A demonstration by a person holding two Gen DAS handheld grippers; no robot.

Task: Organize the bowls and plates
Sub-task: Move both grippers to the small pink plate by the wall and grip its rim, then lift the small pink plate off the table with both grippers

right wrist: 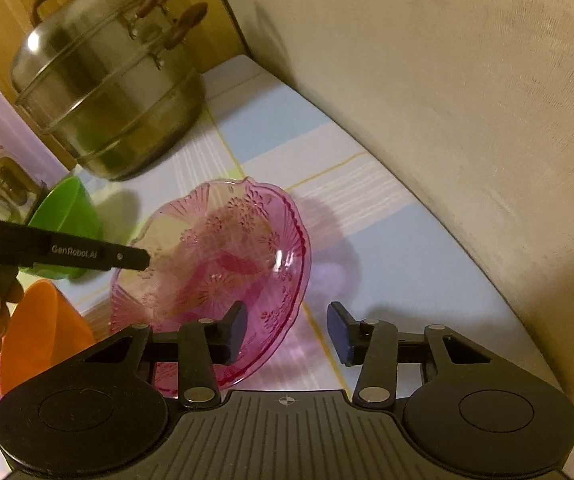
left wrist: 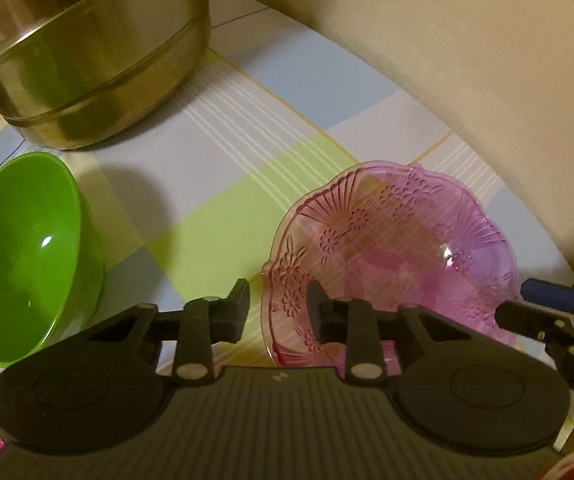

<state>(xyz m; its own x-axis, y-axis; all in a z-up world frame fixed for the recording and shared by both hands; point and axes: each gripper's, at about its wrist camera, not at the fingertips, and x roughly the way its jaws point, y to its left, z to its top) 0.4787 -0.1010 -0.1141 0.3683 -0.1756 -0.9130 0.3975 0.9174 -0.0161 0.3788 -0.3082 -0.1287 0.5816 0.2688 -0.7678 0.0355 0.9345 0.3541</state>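
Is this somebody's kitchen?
Probably a home kitchen or dining corner. A stacked steel steamer pot stands on a checked tablecloth by a wall, with a pink glass bowl and a green bowl nearby.

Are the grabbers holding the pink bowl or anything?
No, nothing is held. The left gripper is open with the pink bowl's rim between its fingers, not pinched. The right gripper is open too, its fingers apart beside the bowl.
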